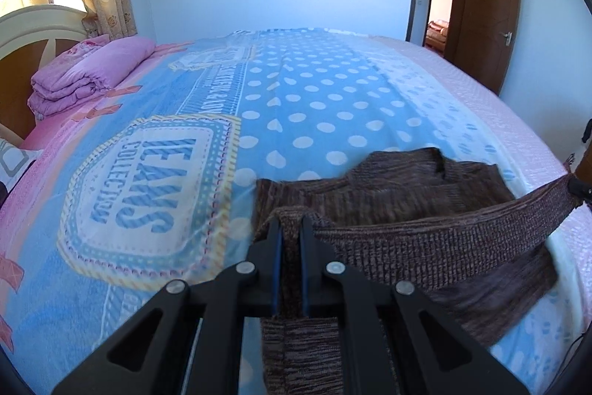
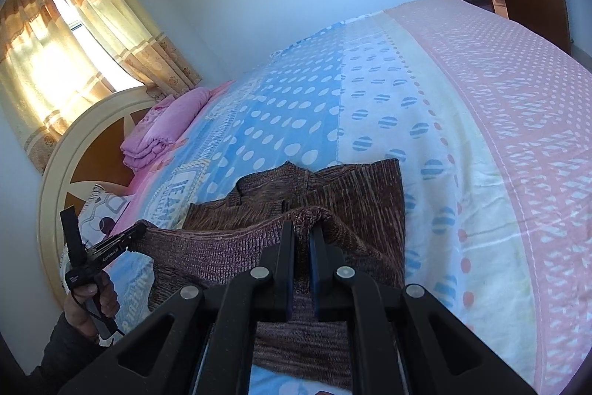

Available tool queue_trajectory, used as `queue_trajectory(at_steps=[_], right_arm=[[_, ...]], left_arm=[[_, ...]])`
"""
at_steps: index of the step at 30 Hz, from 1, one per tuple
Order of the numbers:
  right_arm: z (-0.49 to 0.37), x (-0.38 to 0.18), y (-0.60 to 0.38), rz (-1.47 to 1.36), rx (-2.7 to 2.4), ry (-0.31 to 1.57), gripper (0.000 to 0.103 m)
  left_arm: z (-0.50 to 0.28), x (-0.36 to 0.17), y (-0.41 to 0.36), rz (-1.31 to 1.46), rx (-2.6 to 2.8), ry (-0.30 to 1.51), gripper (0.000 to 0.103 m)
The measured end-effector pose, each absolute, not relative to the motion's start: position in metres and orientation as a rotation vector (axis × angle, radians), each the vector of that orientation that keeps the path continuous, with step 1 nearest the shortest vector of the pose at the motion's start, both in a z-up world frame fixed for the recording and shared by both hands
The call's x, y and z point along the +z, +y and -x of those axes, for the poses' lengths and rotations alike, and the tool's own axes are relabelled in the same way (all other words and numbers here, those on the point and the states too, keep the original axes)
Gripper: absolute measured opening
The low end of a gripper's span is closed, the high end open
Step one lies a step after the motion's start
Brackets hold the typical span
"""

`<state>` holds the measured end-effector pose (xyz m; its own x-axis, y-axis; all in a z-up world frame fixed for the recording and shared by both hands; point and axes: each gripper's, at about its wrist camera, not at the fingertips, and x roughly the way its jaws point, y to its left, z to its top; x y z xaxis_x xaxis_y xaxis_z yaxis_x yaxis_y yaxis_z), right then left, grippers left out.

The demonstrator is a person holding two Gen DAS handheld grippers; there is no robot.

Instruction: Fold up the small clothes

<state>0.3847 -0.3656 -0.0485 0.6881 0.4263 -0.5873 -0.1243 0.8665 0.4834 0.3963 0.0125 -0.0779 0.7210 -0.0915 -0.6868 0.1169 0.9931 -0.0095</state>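
Note:
A brown knitted sweater (image 1: 388,195) lies on the bed's blue dotted blanket (image 1: 314,99), its far part flat with the collar showing. My left gripper (image 1: 290,223) is shut on one corner of its ribbed hem, and the hem stretches taut to the right edge of the view. In the right wrist view the sweater (image 2: 355,187) is seen again, with my right gripper (image 2: 303,228) shut on the hem's other corner. The left gripper (image 2: 138,234) shows there too, held by a hand (image 2: 92,298), pinching the hem's far end. The lifted hem hangs above the sweater's body.
A folded pink quilt (image 1: 88,76) lies by the rounded headboard (image 2: 74,150) at the bed's left. A patterned pillow (image 2: 103,213) sits below it. Curtains (image 2: 74,36) cover the window. A brown door (image 1: 488,13) stands open at the back right. The blanket's pink band (image 2: 518,121) runs along the right.

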Motion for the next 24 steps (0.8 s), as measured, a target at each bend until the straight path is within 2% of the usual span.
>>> queue_trajectory(at_steps=[7, 10, 11, 12, 13, 14, 15, 16, 17, 20, 24], right_arm=[[-0.447, -0.084, -0.354, -0.357, 0.262, 0.858, 0.006], [-0.474, -0.111, -0.351, -0.313, 0.236, 0.921, 0.009], [-0.476, -0.115, -0.351, -0.280, 0.204, 0.919, 0.012], [-0.474, -0.118, -0.350, -0.258, 0.188, 0.921, 0.026], [-0.469, -0.119, -0.347, -0.228, 0.186, 0.928, 0.050], [-0.462, -0.120, -0.341, -0.174, 0.192, 0.933, 0.062], [-0.455, -0.121, -0.334, -0.110, 0.197, 0.933, 0.072], [-0.447, -0.122, -0.324, -0.031, 0.196, 0.928, 0.072], [-0.439, -0.125, -0.313, 0.067, 0.194, 0.925, 0.072], [-0.435, -0.139, -0.288, 0.264, 0.171, 0.914, 0.072], [-0.471, -0.129, -0.280, 0.271, 0.142, 0.904, 0.072]], left_arm=[[-0.449, -0.122, 0.003, -0.087, -0.084, 0.850, 0.009], [-0.461, -0.142, -0.001, -0.138, -0.004, 0.852, 0.021], [-0.460, -0.143, 0.002, -0.129, -0.001, 0.850, 0.025], [-0.455, -0.141, 0.005, -0.112, -0.004, 0.844, 0.027], [-0.446, -0.137, 0.007, -0.117, -0.003, 0.825, 0.034], [-0.435, -0.133, 0.006, -0.149, -0.001, 0.801, 0.047], [-0.423, -0.129, 0.004, -0.191, -0.002, 0.775, 0.056], [-0.410, -0.126, 0.002, -0.233, -0.003, 0.749, 0.073], [-0.401, -0.124, -0.001, -0.265, -0.008, 0.726, 0.081], [-0.390, -0.130, -0.018, -0.369, -0.052, 0.725, 0.084], [-0.413, -0.144, -0.052, -0.521, -0.002, 0.753, 0.086]])
